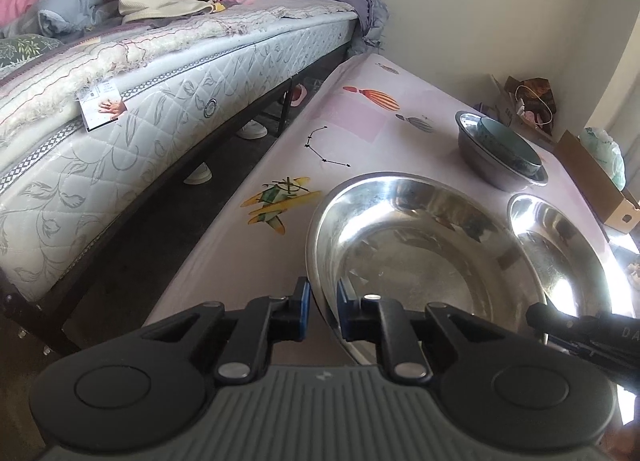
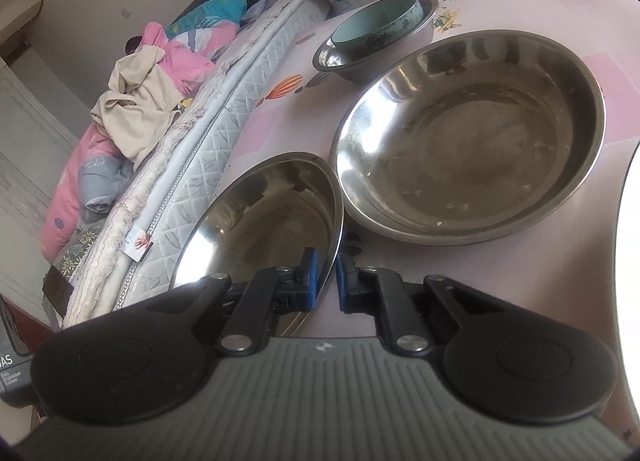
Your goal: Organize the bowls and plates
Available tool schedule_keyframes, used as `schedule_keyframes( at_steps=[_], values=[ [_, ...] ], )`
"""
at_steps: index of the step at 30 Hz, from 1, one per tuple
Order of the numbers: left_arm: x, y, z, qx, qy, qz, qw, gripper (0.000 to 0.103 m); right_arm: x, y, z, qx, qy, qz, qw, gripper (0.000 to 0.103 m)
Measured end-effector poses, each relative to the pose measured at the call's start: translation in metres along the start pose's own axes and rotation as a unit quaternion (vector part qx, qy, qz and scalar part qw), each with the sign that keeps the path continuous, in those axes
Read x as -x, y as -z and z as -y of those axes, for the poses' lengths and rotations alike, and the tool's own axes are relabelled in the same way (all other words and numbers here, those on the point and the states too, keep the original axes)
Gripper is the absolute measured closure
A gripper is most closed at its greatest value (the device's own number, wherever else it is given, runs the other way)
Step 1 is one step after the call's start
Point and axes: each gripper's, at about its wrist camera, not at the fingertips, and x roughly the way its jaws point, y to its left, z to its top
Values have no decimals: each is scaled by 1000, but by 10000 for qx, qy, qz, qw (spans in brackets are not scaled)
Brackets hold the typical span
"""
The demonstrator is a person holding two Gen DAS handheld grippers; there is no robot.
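Nearest the left wrist camera, the left gripper (image 1: pixel 322 307) pinched the near rim of the big steel basin (image 1: pixel 424 257) on the pink table (image 1: pixel 360 113). In the right wrist view, the right gripper (image 2: pixel 325 281) also pinched this basin's rim, beside a second steel basin (image 2: pixel 468 133). The basin looked stiff, light and slippery, so its thin rim seemed the best place to hold.

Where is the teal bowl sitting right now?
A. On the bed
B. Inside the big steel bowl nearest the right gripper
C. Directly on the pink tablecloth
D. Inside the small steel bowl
D: the teal bowl sits nested inside the small steel bowl, whose rim shows around it in both wrist views.
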Motion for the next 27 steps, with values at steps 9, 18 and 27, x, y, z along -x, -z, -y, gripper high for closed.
schedule_keyframes(
  at_steps=[9,18,27],
  values=[
    [30,24,0,15,201,-101,9997,88,33,22,4,-38,-41,-81,10000,93],
    [48,43,-3,133,426,-214,9988,88,61,46,13,-57,-32,-221,9997,92],
    [48,41,-3,56,411,-144,9990,84,68,50,7,269,183,-144,9994,90]
  ],
)
